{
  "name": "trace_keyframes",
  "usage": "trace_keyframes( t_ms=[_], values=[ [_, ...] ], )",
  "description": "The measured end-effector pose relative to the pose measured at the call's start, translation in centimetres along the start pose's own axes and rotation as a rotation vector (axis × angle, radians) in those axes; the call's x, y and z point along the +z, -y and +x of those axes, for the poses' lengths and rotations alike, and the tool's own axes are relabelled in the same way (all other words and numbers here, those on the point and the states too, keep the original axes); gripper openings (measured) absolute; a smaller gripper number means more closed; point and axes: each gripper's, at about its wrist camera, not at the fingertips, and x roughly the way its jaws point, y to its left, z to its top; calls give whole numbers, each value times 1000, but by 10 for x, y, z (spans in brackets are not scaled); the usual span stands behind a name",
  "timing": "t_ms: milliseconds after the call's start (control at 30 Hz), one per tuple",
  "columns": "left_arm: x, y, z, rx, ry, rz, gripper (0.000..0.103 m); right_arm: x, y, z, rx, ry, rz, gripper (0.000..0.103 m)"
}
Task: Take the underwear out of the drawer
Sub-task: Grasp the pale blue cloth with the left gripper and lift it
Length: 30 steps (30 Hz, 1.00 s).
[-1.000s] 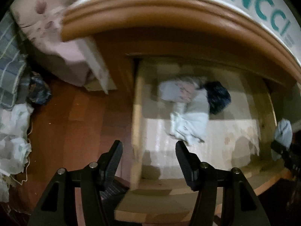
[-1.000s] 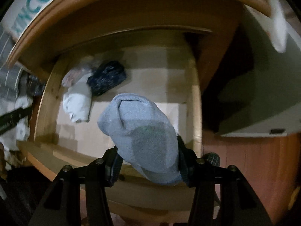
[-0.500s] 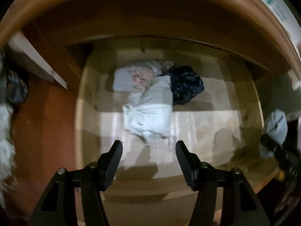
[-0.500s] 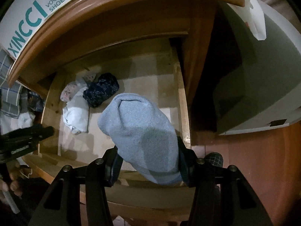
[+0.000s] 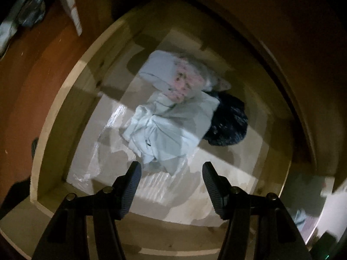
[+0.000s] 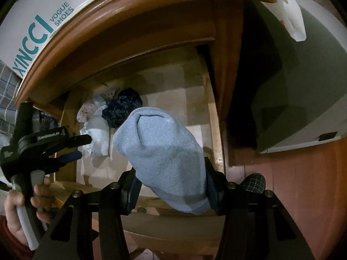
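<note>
Currently we log: left tool (image 5: 171, 171) spread empty above drawer (image 5: 54, 117) garments (image 5: 171, 127); right tool (image 6: 170, 183) clamping blue underwear (image 6: 164, 158).

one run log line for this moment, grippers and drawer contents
left gripper: open above pale crumpled garment | right gripper: shut on light blue knit fabric item | wooden drawer: open, dark navy bundle inside

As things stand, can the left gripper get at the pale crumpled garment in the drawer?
Probably yes. The left gripper is open and empty, pointing down into the open drawer, with the pale garment just beyond its fingertips and nothing between. The right gripper, shut on a blue sock, sits off to the side.
</note>
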Motion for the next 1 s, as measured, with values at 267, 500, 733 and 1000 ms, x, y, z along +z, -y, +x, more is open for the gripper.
trace_keyframes(
  t_ms=[267, 500, 733, 1000],
  values=[
    [13, 3, 21, 39, -44, -58, 60, -1, -1, 1, -5, -3, -6, 48],
    [22, 9, 42, 85, -95, -115, 62, -3, -2, 4, -7, -17, -15, 48],
    [23, 18, 47, 129, -105, -66, 48, -3, -4, 7, -4, -27, -29, 48],
    [18, 26, 44, 127, -130, 20, 23, -2, -4, 8, -1, -35, -37, 48]
  ],
)
